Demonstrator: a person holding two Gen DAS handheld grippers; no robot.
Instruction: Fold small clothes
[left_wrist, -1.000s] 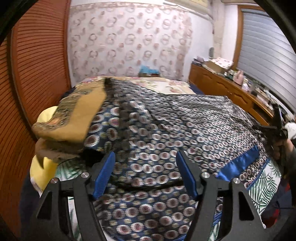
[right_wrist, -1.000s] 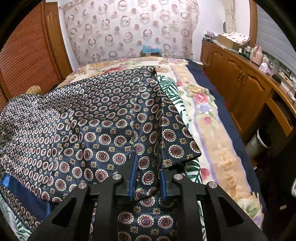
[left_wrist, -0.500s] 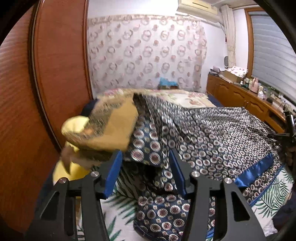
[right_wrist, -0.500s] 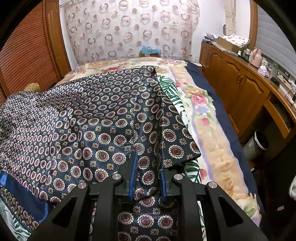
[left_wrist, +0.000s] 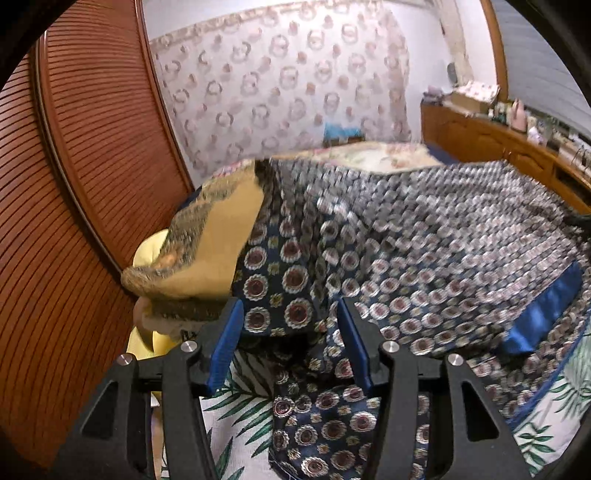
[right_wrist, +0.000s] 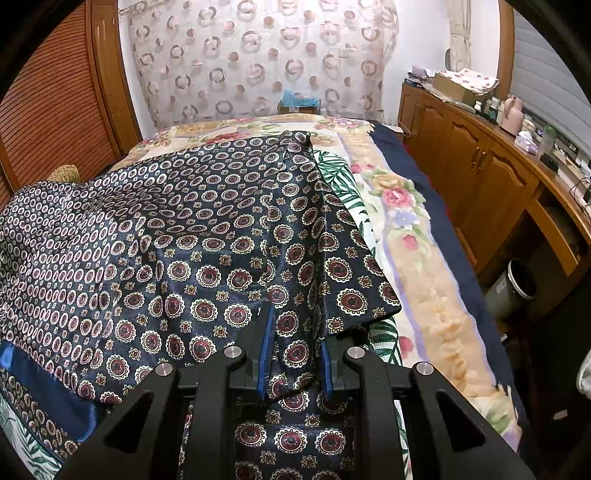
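Note:
A navy satin garment (left_wrist: 424, 258) with round medallions and a bright blue band (left_wrist: 543, 306) lies spread over the bed. In the left wrist view its near left corner is bunched and raised off the leaf-print sheet (left_wrist: 240, 406). My left gripper (left_wrist: 288, 314) is closed on that wide bunch, and both pad tips touch the cloth. The right wrist view shows the same garment (right_wrist: 184, 240) from its other side. My right gripper (right_wrist: 297, 325) is shut on a narrow fold at its near right edge.
A tan patterned cushion (left_wrist: 210, 251) lies on a yellow pillow (left_wrist: 147, 251) against the garment's left edge, beside slatted wooden doors (left_wrist: 74, 221). A floral blanket (right_wrist: 406, 221) covers the bed's right strip. Beyond it stand a wooden sideboard (right_wrist: 480, 166) and a grey bin (right_wrist: 517, 288).
The left jaws narrowed around the garment's corner. The left gripper shifted to the garment's left edge, and the leaf-print sheet now shows beneath the raised corner. The right gripper has not moved.

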